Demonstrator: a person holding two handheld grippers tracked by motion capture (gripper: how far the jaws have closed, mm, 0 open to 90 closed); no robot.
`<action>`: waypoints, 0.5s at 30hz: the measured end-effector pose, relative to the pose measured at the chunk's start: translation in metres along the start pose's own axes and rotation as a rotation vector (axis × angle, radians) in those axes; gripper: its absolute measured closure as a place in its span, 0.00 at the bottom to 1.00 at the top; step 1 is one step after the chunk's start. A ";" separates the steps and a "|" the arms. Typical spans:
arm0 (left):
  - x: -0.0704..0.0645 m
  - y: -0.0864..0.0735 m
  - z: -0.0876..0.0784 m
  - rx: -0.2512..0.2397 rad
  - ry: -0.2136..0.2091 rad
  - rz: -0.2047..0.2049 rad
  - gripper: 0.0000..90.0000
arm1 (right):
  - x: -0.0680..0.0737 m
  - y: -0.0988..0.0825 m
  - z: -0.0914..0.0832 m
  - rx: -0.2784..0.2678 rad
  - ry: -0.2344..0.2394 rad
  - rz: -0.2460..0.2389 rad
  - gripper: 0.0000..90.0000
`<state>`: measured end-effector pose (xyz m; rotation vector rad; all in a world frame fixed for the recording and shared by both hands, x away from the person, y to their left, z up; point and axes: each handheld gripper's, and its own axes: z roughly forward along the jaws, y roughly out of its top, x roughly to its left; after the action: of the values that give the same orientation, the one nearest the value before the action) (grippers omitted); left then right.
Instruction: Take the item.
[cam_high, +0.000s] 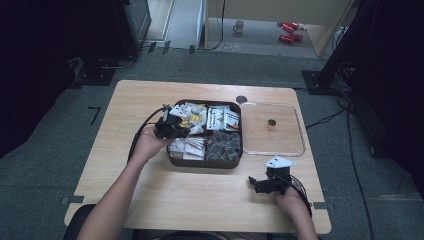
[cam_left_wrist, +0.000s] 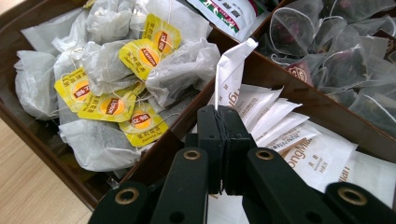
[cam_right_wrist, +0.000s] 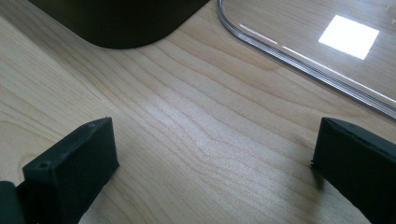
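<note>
At the near tabletop (cam_high: 200, 200) edge, the right tool (cam_right_wrist: 210, 158) rests with jaws wide, empty. Farther off, the left tool (cam_left_wrist: 225, 135) is clamped on a white sachet (cam_left_wrist: 231, 70), raised above the tray's (cam_high: 200, 163) front-left compartment.

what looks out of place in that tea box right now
One white sachet stands on end above the flat stack of white sachets, because the left gripper is shut on its lower edge. The clear lid lies off the compartment box, beside it on the table. Nothing looks spilled or torn.
</note>
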<state>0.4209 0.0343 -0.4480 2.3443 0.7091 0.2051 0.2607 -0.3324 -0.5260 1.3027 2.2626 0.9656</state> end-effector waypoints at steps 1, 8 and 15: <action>0.000 0.000 0.000 0.000 0.000 0.000 0.99 | 0.000 0.000 0.000 0.000 0.000 0.000 0.00; 0.001 -0.001 -0.011 -0.020 0.000 -0.010 0.99 | 0.000 0.000 0.000 0.000 0.000 0.000 0.00; 0.003 -0.004 -0.018 -0.039 0.003 -0.023 0.99 | 0.000 0.000 0.000 0.000 0.001 0.000 0.00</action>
<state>0.4157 0.0486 -0.4365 2.2981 0.7266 0.2112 0.2608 -0.3324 -0.5259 1.3027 2.2634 0.9657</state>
